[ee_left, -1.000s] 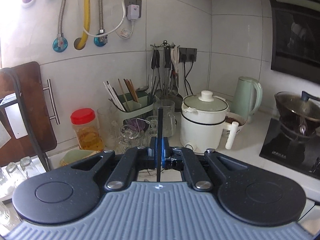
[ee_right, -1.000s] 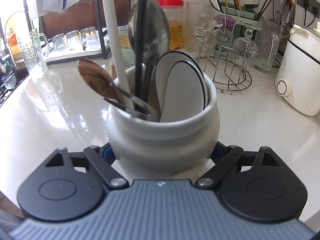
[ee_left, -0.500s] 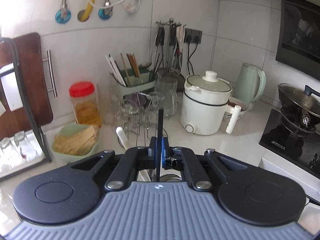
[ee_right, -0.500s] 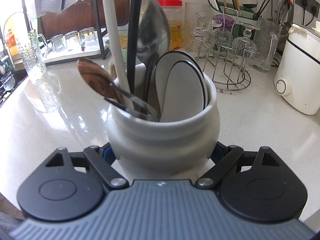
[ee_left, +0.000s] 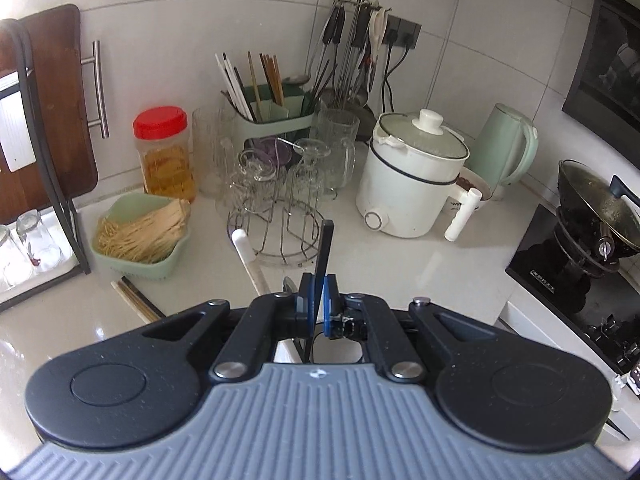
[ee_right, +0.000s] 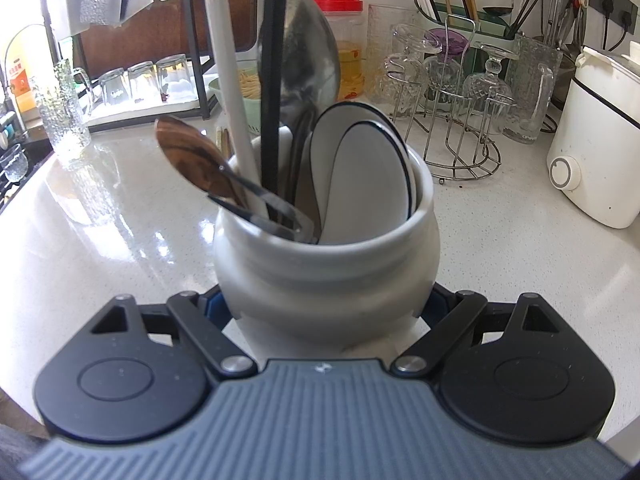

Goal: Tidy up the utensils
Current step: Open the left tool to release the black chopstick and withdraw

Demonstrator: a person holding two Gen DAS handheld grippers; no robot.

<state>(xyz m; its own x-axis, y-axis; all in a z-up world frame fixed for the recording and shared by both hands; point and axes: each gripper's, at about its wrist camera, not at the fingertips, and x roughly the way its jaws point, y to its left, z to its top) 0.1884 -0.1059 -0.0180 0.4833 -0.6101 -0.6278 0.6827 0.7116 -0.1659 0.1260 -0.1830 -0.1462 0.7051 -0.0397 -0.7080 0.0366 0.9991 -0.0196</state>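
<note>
Left gripper [ee_left: 319,295] is pinched tight on the black utensil handle [ee_left: 325,248], whose lower end sits in the white ceramic crock [ee_right: 324,264]. Right gripper [ee_right: 324,314] clasps that crock's belly, with the wooden spoon [ee_right: 188,156] and steel ladle [ee_right: 308,52] standing just beyond.

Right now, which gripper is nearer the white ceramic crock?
Right. The right gripper clamps the white ceramic crock at its base; the left gripper sits above it, shut on the black handle.

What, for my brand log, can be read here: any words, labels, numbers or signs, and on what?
Nothing reads for certain.
On the stove: white brand lettering along its front edge, too blurred to read.
On the orange package: red characters, too small to read.
</note>
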